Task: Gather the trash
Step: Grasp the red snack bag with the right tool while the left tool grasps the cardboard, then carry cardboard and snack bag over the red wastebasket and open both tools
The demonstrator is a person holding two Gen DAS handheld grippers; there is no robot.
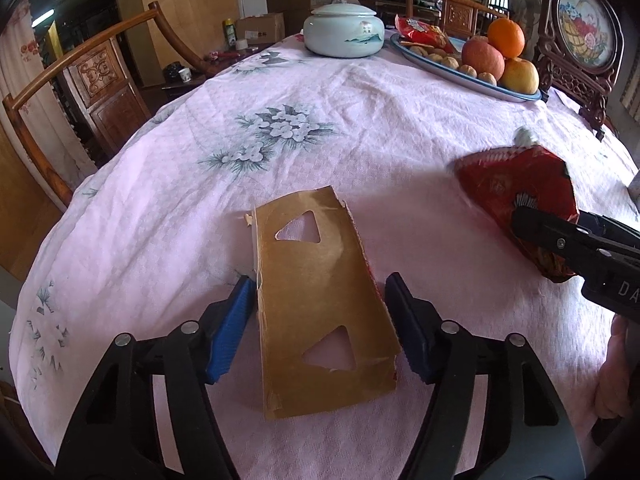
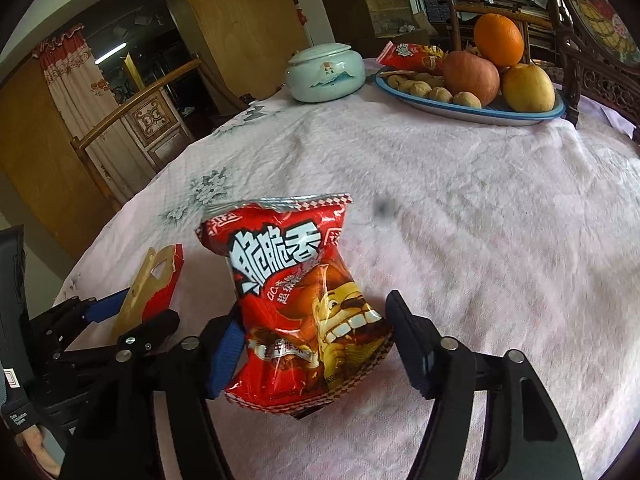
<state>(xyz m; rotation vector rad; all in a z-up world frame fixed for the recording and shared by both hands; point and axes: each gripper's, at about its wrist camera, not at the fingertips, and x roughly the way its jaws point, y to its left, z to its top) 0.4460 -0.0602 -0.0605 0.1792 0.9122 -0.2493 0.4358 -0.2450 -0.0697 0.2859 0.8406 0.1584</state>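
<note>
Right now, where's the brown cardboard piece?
The brown cardboard piece sits between the left tongs on the pink tablecloth, left of the red snack bag.

The tablecloth (image 1: 360,128) was pale pink with grey-green flower sprays; the cardboard piece (image 1: 320,300) was plain tan; the snack bag (image 2: 296,300) was red with white lettering and a checked border. The lidded jar (image 1: 344,32) was pale celadon; the tray (image 2: 472,114) was blue-rimmed.

Near me: cardboard piece (image 1: 320,304) on tablecloth (image 1: 360,120), snack bag (image 2: 304,304) to its right.
Far edge: lidded jar (image 1: 343,30) left of fruit tray (image 1: 520,95).
</note>
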